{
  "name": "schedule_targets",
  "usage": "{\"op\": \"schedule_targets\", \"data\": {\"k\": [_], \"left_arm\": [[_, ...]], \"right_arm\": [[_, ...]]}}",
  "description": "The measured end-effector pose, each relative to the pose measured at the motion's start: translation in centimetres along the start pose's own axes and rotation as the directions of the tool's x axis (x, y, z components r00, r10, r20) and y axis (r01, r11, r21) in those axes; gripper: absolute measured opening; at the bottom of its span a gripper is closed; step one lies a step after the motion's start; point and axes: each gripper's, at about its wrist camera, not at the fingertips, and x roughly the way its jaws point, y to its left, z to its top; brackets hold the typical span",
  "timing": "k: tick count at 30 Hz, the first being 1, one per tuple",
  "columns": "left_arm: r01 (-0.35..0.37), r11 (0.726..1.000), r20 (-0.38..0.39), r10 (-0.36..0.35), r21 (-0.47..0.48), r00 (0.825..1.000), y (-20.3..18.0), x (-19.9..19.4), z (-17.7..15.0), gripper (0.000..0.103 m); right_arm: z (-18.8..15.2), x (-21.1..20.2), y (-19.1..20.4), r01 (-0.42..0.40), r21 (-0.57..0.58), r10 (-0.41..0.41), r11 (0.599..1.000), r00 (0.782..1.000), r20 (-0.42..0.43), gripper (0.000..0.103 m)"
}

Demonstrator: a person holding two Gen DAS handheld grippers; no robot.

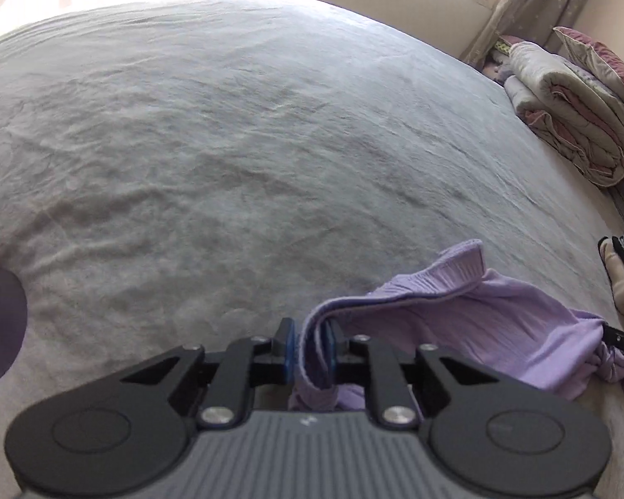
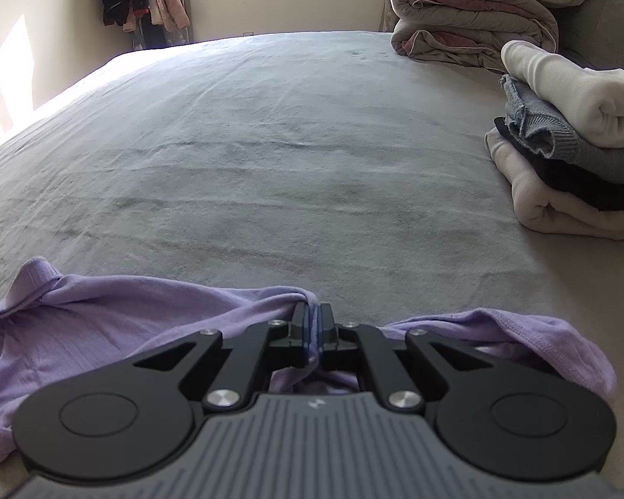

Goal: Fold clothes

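Both grippers, left gripper (image 1: 310,347) and right gripper (image 2: 313,332), are clamping the shirt (image 1: 478,324) at the bed's (image 1: 229,145) near edge. Spread them apart evenly, keeping the fabric taut while laying it flat.

We see a lilac garment (image 1: 478,324) of thin ribbed knit, crumpled and unfolded, at the near edge of the bed (image 1: 229,145). In the left wrist view a thick hemmed band of it stands up and curls over, and a knotted bunch sits at its right end. In the right wrist view the lilac garment (image 2: 104,316) spreads to the left, with another hemmed fold to the right.
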Motion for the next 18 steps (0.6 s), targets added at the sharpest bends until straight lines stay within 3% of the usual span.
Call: {"op": "schedule_targets", "data": {"k": [2,6,10,12,14,18], "left_arm": [[0.032,0.999,0.002,-0.032,-0.033,0.999,0.7,-0.3,0.1,0.020],[-0.020,0.999,0.040,0.018,0.045,0.999,-0.1,-0.9,-0.1,0.040],[0.063,0.996,0.029,-0.065,0.066,0.997,-0.3,-1.2,0.1,0.042],[0.071,0.995,0.018,-0.072,0.073,0.997,-0.5,-1.0,0.2,0.042],[0.060,0.995,0.003,-0.060,0.077,0.998,-0.8,-0.8,0.3,0.039],[0.042,0.996,-0.036,-0.039,0.077,0.999,-1.0,-0.2,0.5,0.039]], "right_arm": [[0.0,0.0,0.0,-0.005,0.005,0.005,1.000,1.000,-0.004,0.005],[0.1,-0.6,0.4,-0.018,0.001,0.018,1.000,1.000,0.008,0.014],[0.3,-1.5,0.9,-0.081,0.014,0.081,0.997,0.997,0.004,0.015],[0.4,-2.1,1.2,-0.148,0.046,0.148,0.988,0.989,-0.005,0.017],[0.5,-2.6,1.6,-0.220,0.093,0.223,0.971,0.975,-0.020,0.018],[1.1,-2.4,3.7,-0.403,0.241,0.433,0.883,0.897,-0.087,0.018]]}}
